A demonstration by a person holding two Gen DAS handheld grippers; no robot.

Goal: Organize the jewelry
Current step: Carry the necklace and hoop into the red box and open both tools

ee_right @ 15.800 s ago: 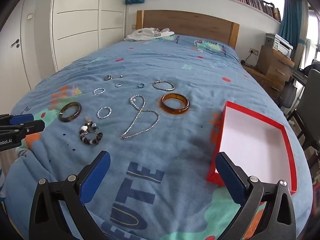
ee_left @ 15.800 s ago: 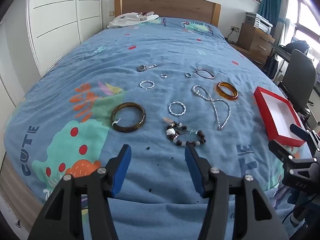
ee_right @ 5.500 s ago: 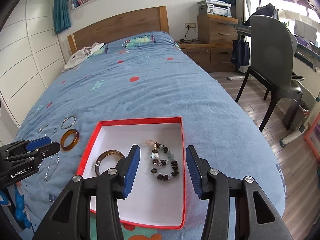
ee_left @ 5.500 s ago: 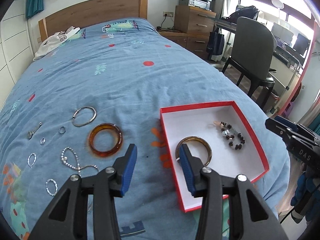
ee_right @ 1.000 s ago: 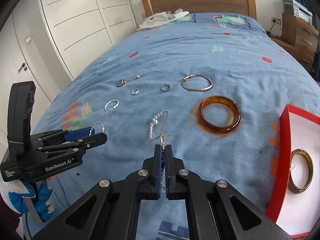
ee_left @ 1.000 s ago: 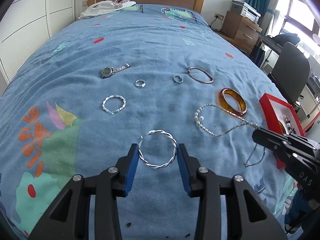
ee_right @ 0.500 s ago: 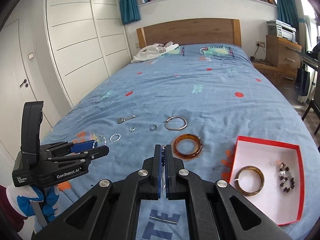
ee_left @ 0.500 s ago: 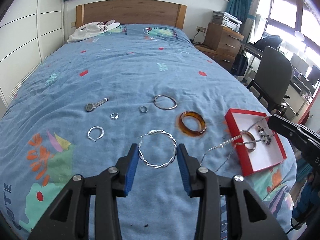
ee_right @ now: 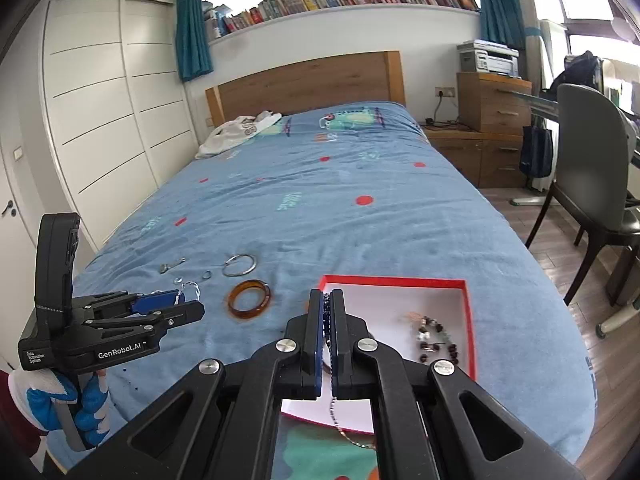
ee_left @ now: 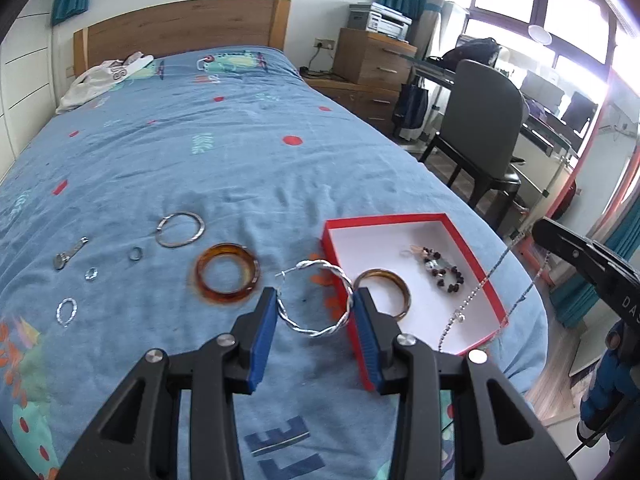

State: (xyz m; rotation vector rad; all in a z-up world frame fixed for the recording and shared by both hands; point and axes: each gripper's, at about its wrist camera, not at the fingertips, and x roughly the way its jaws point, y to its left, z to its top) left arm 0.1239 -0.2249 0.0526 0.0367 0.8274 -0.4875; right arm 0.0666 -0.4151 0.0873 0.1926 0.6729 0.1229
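Observation:
My left gripper [ee_left: 316, 308] is shut on a twisted silver hoop [ee_left: 316, 300], held above the bed just left of the red box [ee_left: 380, 222]. My right gripper [ee_right: 327, 300] is shut on a silver chain necklace [ee_left: 476, 288] that dangles over the box's near right corner; the chain also hangs below the fingers in the right wrist view [ee_right: 340, 420]. The box holds a brown bangle [ee_left: 396, 284] and a dark bead bracelet [ee_left: 440, 270]. An amber bangle [ee_left: 227, 272] lies on the blue bedspread left of the box.
On the bedspread lie a thin silver bangle [ee_left: 180, 229], two small rings [ee_left: 135, 253], a watch [ee_left: 68, 254] and a small twisted silver hoop [ee_left: 66, 311]. A grey chair [ee_left: 480, 120] and a wooden dresser [ee_left: 372, 60] stand right of the bed.
Both grippers have moved right toward the red box. The left carries the twisted hoop, the right carries the chain, which now hangs over the box's near corner.

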